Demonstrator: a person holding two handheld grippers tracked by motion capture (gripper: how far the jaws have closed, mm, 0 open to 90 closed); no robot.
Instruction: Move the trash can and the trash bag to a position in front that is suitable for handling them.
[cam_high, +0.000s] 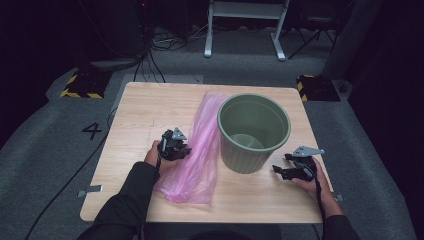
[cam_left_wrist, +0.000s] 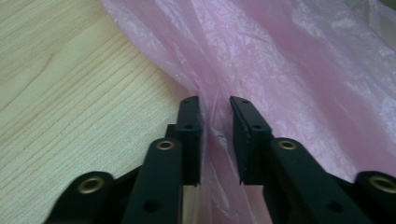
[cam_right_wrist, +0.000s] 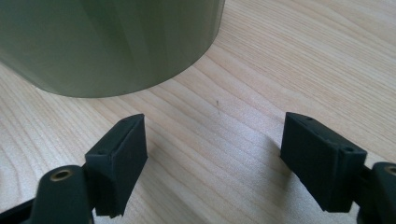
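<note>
In the left gripper view we find the left gripper (cam_left_wrist: 215, 100) with its black jaws drawn narrow, a slim gap remaining between them. A fold of the thin, crinkled, translucent pink plastic bag (cam_left_wrist: 289, 60) runs straight down through that gap. The film lies against the inner face of the left-hand jaw; whether both pads actually press it we cannot tell. The bag spreads up and to the right beyond the jaw tips, and bare light wooden table (cam_left_wrist: 60, 93) lies to the left of them.

In the right gripper view, the right gripper (cam_right_wrist: 215, 140) has its jaws standing wide apart, with only bare wood grain between them. The round olive-green plastic waste bin (cam_right_wrist: 107, 42) stands beyond the jaw tips, up and to the left, apart from both jaws.

From the high view, the left gripper (cam_high: 175, 145) sits at the left edge of the bag (cam_high: 200, 150), about midway along it. The bag lies flat and lengthwise on the table (cam_high: 140, 110), its right edge just beside the bin (cam_high: 254, 131). The right gripper (cam_high: 287, 170) rests on the table near the bin's base, at its right.
</note>
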